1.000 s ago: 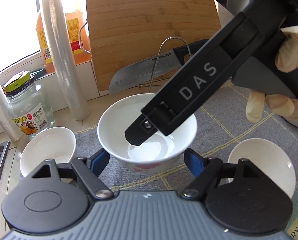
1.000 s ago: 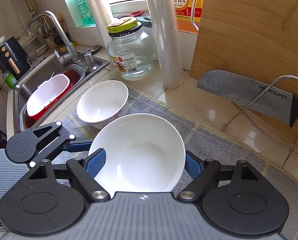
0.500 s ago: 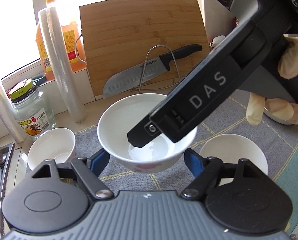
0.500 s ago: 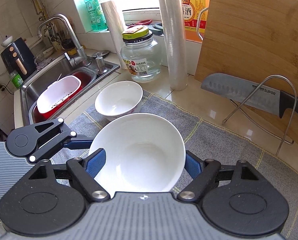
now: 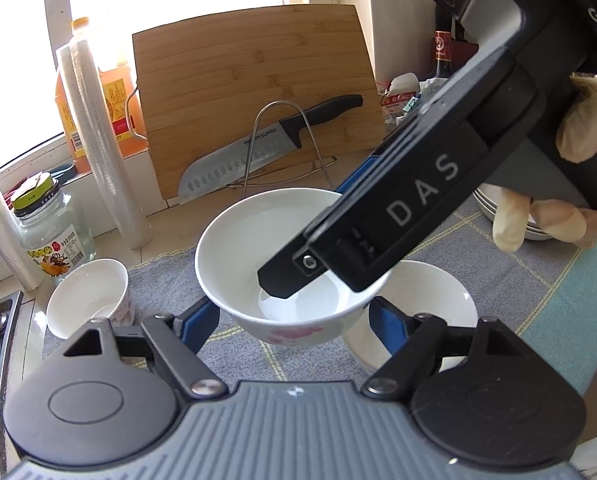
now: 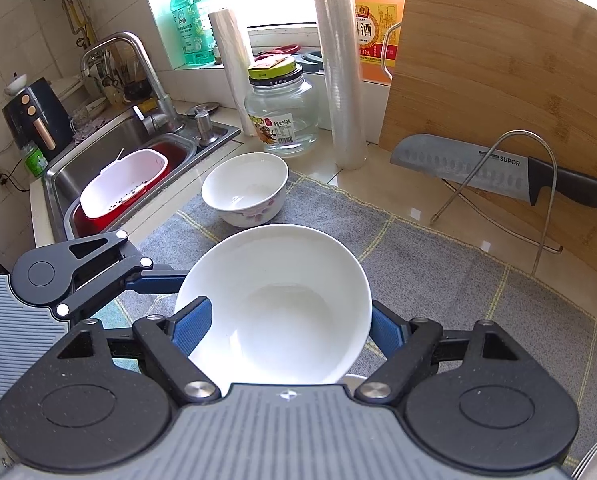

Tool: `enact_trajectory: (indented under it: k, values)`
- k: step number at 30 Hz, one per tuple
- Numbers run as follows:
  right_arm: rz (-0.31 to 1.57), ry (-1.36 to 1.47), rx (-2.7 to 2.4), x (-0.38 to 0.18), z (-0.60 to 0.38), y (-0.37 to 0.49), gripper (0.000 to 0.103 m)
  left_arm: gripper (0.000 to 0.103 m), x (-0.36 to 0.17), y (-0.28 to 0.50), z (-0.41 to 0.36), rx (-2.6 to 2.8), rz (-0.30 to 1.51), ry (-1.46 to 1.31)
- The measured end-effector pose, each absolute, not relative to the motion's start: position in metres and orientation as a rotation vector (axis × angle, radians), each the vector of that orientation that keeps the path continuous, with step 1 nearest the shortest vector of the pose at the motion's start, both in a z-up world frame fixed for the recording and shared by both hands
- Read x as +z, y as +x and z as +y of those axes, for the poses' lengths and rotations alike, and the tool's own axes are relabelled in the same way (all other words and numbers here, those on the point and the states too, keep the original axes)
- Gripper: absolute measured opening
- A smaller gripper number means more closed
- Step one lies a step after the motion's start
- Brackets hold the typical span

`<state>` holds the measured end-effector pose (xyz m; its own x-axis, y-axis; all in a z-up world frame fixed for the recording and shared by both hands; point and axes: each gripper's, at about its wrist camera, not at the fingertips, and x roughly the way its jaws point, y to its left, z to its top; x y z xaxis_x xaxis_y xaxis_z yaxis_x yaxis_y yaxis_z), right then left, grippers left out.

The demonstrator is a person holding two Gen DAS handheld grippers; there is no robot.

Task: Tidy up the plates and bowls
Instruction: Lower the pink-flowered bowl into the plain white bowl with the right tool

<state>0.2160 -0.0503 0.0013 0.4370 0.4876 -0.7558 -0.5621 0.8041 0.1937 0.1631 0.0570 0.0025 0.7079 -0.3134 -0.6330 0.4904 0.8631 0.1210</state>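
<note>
A white bowl with a pink flower print (image 5: 258,240) hangs above the grey mat (image 5: 498,276), and both grippers hold it. My left gripper (image 5: 294,308) is shut on its lower sides. My right gripper (image 6: 290,312) is shut on the same bowl (image 6: 282,300), which tilts toward that camera. One of the right gripper's fingers (image 5: 398,212) crosses over the bowl from the right. A left finger (image 6: 154,282) reaches the bowl's left rim. Another white bowl (image 5: 434,292) sits on the mat, partly under the held one. A smaller flowered bowl (image 6: 246,188) stands near the sink. Stacked plates (image 5: 494,208) show at the right.
A knife (image 6: 478,168) rests on a wire rack against a bamboo cutting board (image 6: 498,80). A glass jar (image 6: 282,120) and a cling-film roll (image 6: 342,80) stand at the counter's back. The sink (image 6: 138,140) holds a white colander. A gloved hand (image 5: 578,128) grips the right tool.
Both grippers have carried the held bowl to the right and slightly up. It now overlaps the bowl on the mat. The small bowl, jar and sink have drawn away to the left.
</note>
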Motion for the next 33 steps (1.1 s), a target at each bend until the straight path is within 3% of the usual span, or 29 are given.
enact_trajectory:
  k: [33]
  values:
    - [0.987, -0.037, 0.524, -0.019, -0.098, 0.177, 0.087, 0.081, -0.017, 0.144, 0.014, -0.603, 0.711, 0.294]
